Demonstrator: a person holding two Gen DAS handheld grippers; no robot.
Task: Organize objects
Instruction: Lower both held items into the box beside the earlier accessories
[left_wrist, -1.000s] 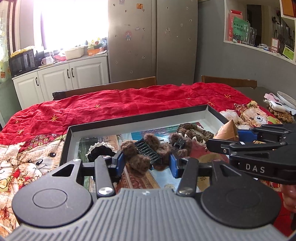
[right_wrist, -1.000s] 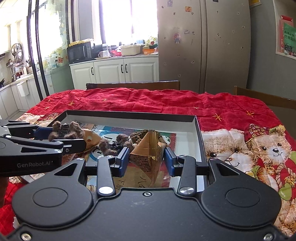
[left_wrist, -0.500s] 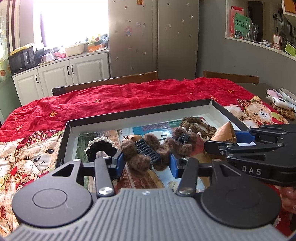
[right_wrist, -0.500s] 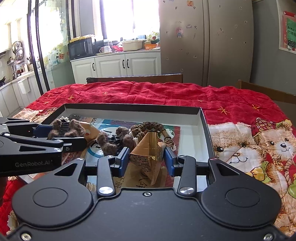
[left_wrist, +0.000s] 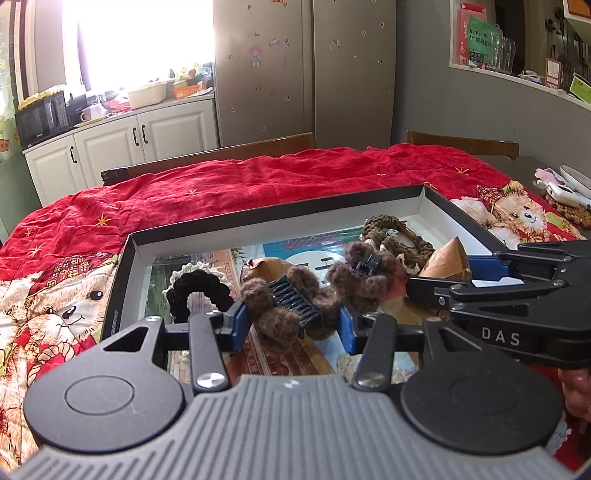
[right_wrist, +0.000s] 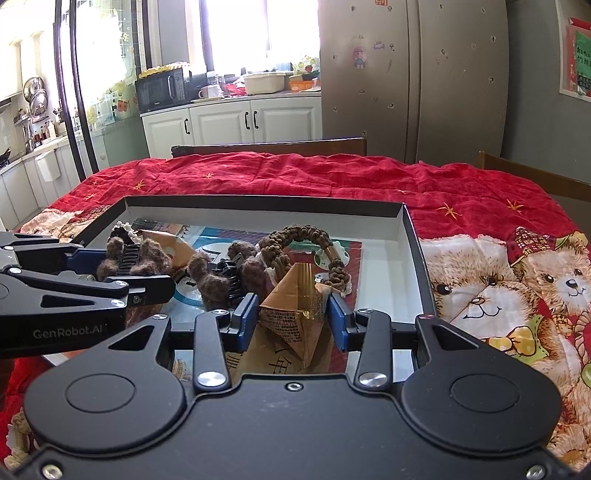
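My left gripper (left_wrist: 291, 314) is shut on a brown fuzzy hair claw (left_wrist: 284, 302) with black teeth, held just above the near part of a black shallow tray (left_wrist: 280, 218). My right gripper (right_wrist: 293, 317) is shut on a brown and gold triangular packet (right_wrist: 295, 295) over the tray's near right. Each gripper shows in the other view: the right gripper (left_wrist: 447, 277) with its packet (left_wrist: 448, 254), the left gripper (right_wrist: 129, 271) with its claw (right_wrist: 125, 254). In the tray lie a second fuzzy claw (left_wrist: 364, 269), a brown braided bracelet (left_wrist: 391, 229) and a black scrunchie (left_wrist: 195, 288).
The tray rests on a red quilt (left_wrist: 258, 184) printed with teddy bears. Another brown packet (right_wrist: 166, 243) lies in the tray's left half. Wooden chair backs (right_wrist: 269, 147) stand at the far edge. White items (left_wrist: 565, 188) lie at the table's right end. A hand (left_wrist: 576, 391) shows at lower right.
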